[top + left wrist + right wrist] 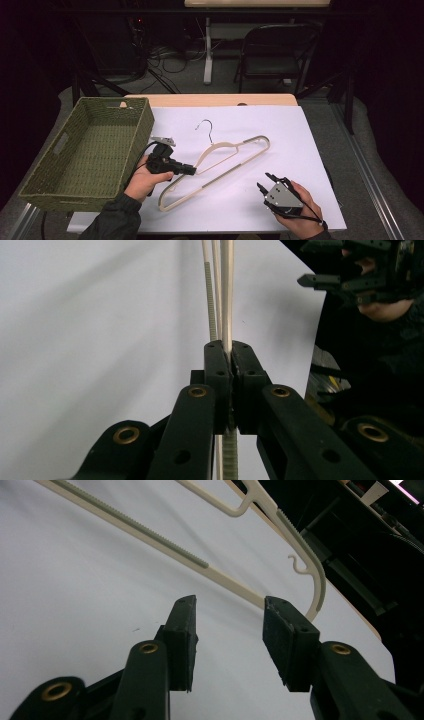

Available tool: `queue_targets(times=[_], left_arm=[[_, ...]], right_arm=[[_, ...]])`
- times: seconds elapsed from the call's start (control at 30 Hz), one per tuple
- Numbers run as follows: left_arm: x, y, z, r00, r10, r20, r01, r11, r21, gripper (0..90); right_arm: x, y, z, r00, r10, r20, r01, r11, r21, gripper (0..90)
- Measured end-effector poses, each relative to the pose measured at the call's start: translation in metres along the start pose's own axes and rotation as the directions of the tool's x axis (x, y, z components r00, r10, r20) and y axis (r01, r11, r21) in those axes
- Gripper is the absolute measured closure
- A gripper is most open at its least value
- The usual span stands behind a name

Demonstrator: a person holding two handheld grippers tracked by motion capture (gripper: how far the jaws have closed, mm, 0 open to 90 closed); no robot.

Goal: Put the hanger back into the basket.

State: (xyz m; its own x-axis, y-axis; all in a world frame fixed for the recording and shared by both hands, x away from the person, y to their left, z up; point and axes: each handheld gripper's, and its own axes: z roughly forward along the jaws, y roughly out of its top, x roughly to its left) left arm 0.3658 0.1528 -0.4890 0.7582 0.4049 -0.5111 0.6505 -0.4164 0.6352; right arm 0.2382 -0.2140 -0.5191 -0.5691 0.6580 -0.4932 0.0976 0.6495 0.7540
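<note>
while the left hand-held gripper (pixel 189 169) pinches its arm, the hanger (pixel 220 167) lies diagonally, hook seemingly far-pointing; right hand-held gripper (pixel 264 183) gapes.

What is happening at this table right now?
A person works two handheld grippers over a white table. The left gripper is clamped on the cream plastic clothes hanger, which lies flat beside an empty green woven basket. The right gripper rests open near the hanger, holding nothing.

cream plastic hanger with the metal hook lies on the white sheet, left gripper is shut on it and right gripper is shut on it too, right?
Not quite. The right gripper is open and clear of the cream plastic hanger, as the right gripper view shows. The rest holds: the left gripper is shut on it, on the white sheet.
</note>
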Motion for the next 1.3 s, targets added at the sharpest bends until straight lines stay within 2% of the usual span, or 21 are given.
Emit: queue_targets(times=[0.07, 0.27, 0.43, 0.47, 0.53, 0.57, 0.6, 0.67, 0.7, 0.77, 0.8, 0.83, 0.9, 0.93, 0.97, 1.13, 1.3], left_arm=[[0.0, 0.001, -0.003, 0.9996, -0.026, -0.009, 0.026, 0.9994, -0.022, 87.8], [-0.003, 0.002, -0.01, 0.9995, -0.032, -0.002, 0.032, 0.9986, -0.043, 87.8], [-0.025, 0.01, -0.03, 0.9994, -0.011, -0.034, 0.009, 0.9987, -0.051, 87.8], [-0.025, 0.01, -0.03, 0.9994, -0.011, -0.034, 0.009, 0.9987, -0.051, 87.8], [-0.036, 0.016, -0.047, 0.9985, -0.001, -0.054, -0.003, 0.9979, -0.065, 87.8], [-0.036, 0.016, -0.047, 0.9985, -0.001, -0.054, -0.003, 0.9979, -0.065, 87.8], [-0.041, 0.018, -0.057, 0.9977, 0.001, -0.067, -0.005, 0.9975, -0.07, 87.8], [-0.042, 0.019, -0.063, 0.9976, 0.005, -0.069, -0.01, 0.9973, -0.073, 87.8], [-0.045, 0.02, -0.076, 0.9969, 0.005, -0.079, -0.011, 0.9968, -0.079, 87.8], [-0.044, 0.021, -0.09, 0.9963, 0.0, -0.086, -0.007, 0.9961, -0.088, 87.8], [-0.044, 0.021, -0.09, 0.9963, 0.0, -0.086, -0.007, 0.9961, -0.088, 87.8], [-0.042, 0.02, -0.104, 0.9949, -0.005, -0.101, -0.004, 0.9957, -0.093, 87.8], [-0.038, 0.019, -0.117, 0.993, -0.013, -0.118, 0.001, 0.9951, -0.098, 87.8], [-0.038, 0.019, -0.117, 0.993, -0.013, -0.118, 0.001, 0.9951, -0.098, 87.8], [-0.032, 0.018, -0.131, 0.991, -0.017, -0.133, 0.004, 0.9952, -0.098, 87.8], [-0.009, 0.009, -0.164, 0.9899, -0.041, -0.136, 0.025, 0.993, -0.116, 87.8], [0.013, -0.005, -0.198, 0.9851, -0.08, -0.152, 0.058, 0.9884, -0.14, 87.8]], right_arm=[[0.0, 0.0, 0.001, 1.0, 0.002, 0.0, -0.002, 1.0, 0.001, 56.5], [0.0, -0.001, 0.0, 1.0, 0.005, 0.001, -0.005, 1.0, 0.006, 56.3], [-0.002, 0.0, -0.002, 0.9999, 0.011, 0.006, -0.011, 1.0, -0.002, 56.0], [-0.002, 0.0, -0.002, 0.9999, 0.011, 0.006, -0.011, 1.0, -0.002, 56.0], [-0.003, 0.0, -0.003, 0.9998, 0.017, 0.011, -0.017, 1.0, -0.011, 55.8], [-0.003, -0.001, -0.003, 0.9997, 0.018, 0.014, -0.018, 1.0, -0.007, 55.7], [-0.004, -0.001, -0.004, 0.9997, 0.019, 0.015, -0.019, 1.0, -0.004, 55.7], [-0.004, -0.001, -0.004, 0.9996, 0.022, 0.018, -0.022, 1.0, -0.006, 55.5], [-0.005, -0.001, -0.004, 0.9996, 0.023, 0.019, -0.023, 1.0, -0.007, 55.5], [-0.005, -0.001, -0.004, 0.9995, 0.025, 0.02, -0.025, 1.0, -0.007, 55.4], [-0.005, -0.001, -0.004, 0.9995, 0.025, 0.02, -0.025, 1.0, -0.007, 55.4], [-0.005, -0.001, -0.004, 0.9995, 0.026, 0.02, -0.026, 1.0, -0.006, 55.2], [-0.005, -0.002, -0.004, 0.9995, 0.027, 0.019, -0.027, 1.0, -0.006, 55.2], [-0.005, -0.002, -0.004, 0.9995, 0.027, 0.016, -0.027, 1.0, -0.001, 55.2], [-0.005, -0.002, -0.003, 0.9994, 0.028, 0.018, -0.028, 1.0, -0.001, 55.1], [-0.005, -0.002, -0.002, 0.9994, 0.031, 0.014, -0.031, 1.0, 0.004, 55.1], [-0.005, -0.003, -0.001, 0.9992, 0.037, 0.013, -0.037, 0.999, 0.01, 55.0]])
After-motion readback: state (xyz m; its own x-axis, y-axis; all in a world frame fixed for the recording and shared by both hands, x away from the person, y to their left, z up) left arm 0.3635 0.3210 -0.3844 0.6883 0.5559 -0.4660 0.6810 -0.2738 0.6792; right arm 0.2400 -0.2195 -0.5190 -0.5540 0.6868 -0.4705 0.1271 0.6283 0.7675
